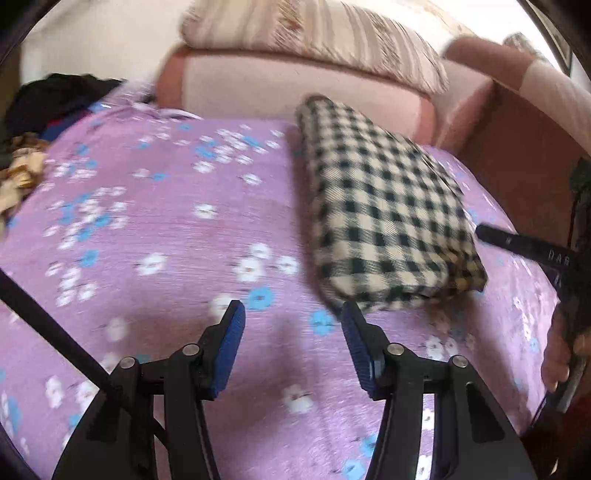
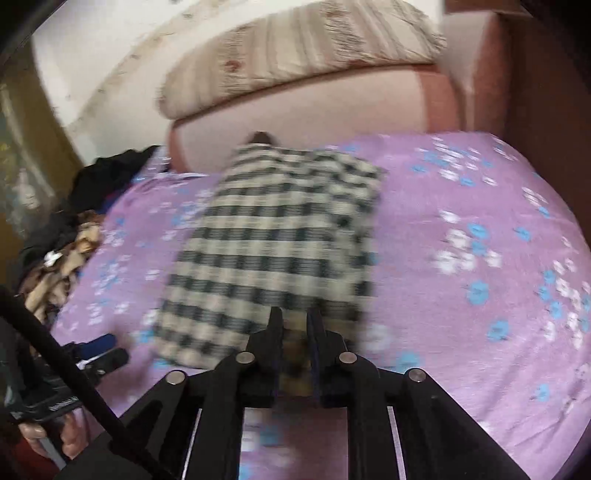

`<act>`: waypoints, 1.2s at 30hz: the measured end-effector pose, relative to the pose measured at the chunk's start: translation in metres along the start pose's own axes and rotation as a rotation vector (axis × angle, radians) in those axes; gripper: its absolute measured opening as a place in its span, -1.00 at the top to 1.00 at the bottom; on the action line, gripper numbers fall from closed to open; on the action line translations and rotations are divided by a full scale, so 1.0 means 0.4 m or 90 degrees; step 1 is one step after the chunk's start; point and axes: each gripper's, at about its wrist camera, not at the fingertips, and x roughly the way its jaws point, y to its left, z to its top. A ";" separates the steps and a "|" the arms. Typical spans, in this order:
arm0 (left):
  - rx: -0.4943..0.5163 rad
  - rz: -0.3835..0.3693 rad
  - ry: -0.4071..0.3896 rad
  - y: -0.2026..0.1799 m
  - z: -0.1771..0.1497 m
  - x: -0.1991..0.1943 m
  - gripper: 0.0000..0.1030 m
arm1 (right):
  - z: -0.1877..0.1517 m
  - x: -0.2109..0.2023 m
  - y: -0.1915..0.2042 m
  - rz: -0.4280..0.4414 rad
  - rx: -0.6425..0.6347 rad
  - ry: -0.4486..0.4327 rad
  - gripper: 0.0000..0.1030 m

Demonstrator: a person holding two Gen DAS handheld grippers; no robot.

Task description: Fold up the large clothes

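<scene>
A folded black-and-cream checked garment (image 1: 388,206) lies as a thick rectangle on the purple flowered bedsheet (image 1: 166,229). My left gripper (image 1: 291,321) is open and empty, just off the garment's near left corner. In the right wrist view the same garment (image 2: 273,251) fills the middle, blurred by motion. My right gripper (image 2: 294,325) is shut on the garment's near edge, with cloth showing between its fingers. The right gripper's body also shows in the left wrist view at the right edge.
A pile of dark and patterned clothes (image 2: 74,229) lies at the bed's left side, also in the left wrist view (image 1: 44,122). A pink headboard cushion (image 1: 295,88) with a striped pillow (image 1: 314,33) on top closes the far end. A brown side panel (image 1: 524,147) borders the right.
</scene>
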 end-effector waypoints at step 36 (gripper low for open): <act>0.042 0.127 -0.149 -0.122 -0.145 -0.268 -1.00 | -0.237 -0.107 0.093 -0.032 0.008 -0.003 -0.15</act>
